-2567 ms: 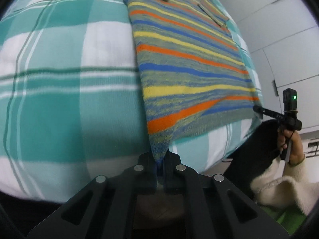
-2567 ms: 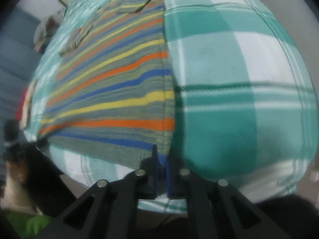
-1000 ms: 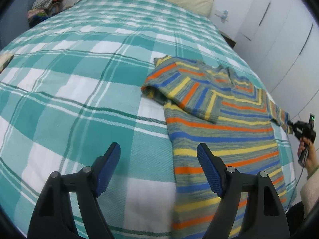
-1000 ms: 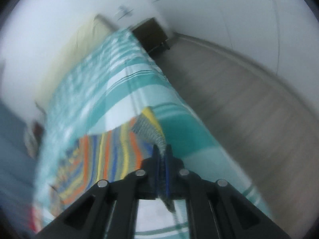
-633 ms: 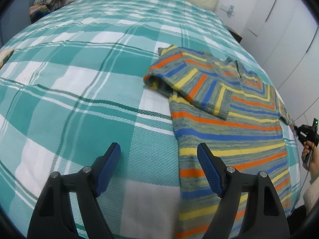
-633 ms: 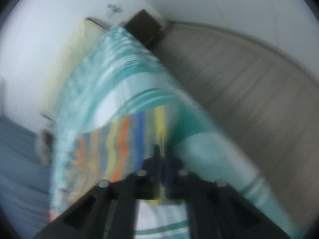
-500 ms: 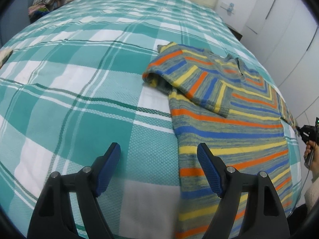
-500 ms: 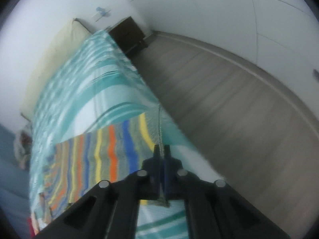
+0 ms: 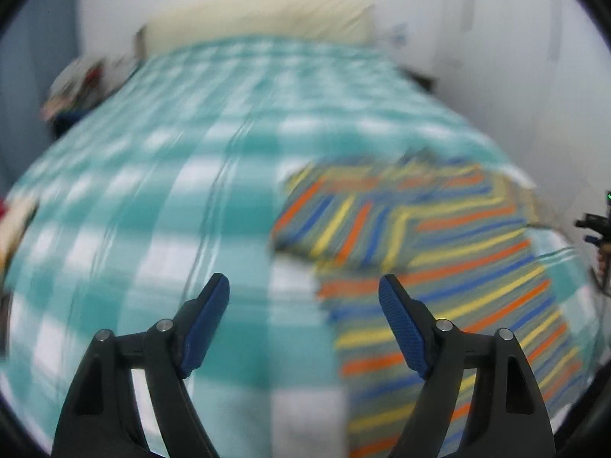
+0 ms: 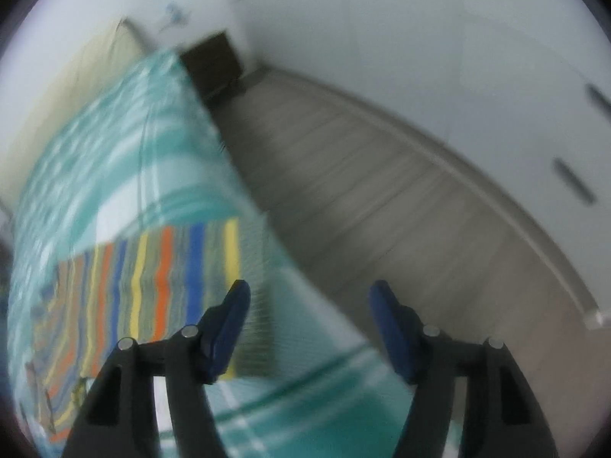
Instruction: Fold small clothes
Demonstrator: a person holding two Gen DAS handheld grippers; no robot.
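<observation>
A knitted sweater striped in orange, blue, yellow and grey-green (image 9: 439, 267) is lying flat on the teal-and-white checked bedspread (image 9: 152, 198), ahead and to the right of my left claw (image 9: 304, 320). One sleeve is lying folded across its chest. My left claw is hovering over the bedspread with its blue-padded fingers (image 9: 208, 324) spread wide, gripping nothing. Seen from my right claw (image 10: 310, 328), the same sweater (image 10: 152, 290) is stretching ahead and to the left, its edge lying near the side of the bed. The right claw is gaping too, its left blue pad (image 10: 225, 332) showing against the sweater's edge, its right one against the grey wooden floor (image 10: 362, 191) beyond the bed. Both views are blurring. A cream pillow (image 9: 259, 19) is resting at the far end of the bed, with a dark bedside cabinet (image 10: 212, 63) beside it.
</observation>
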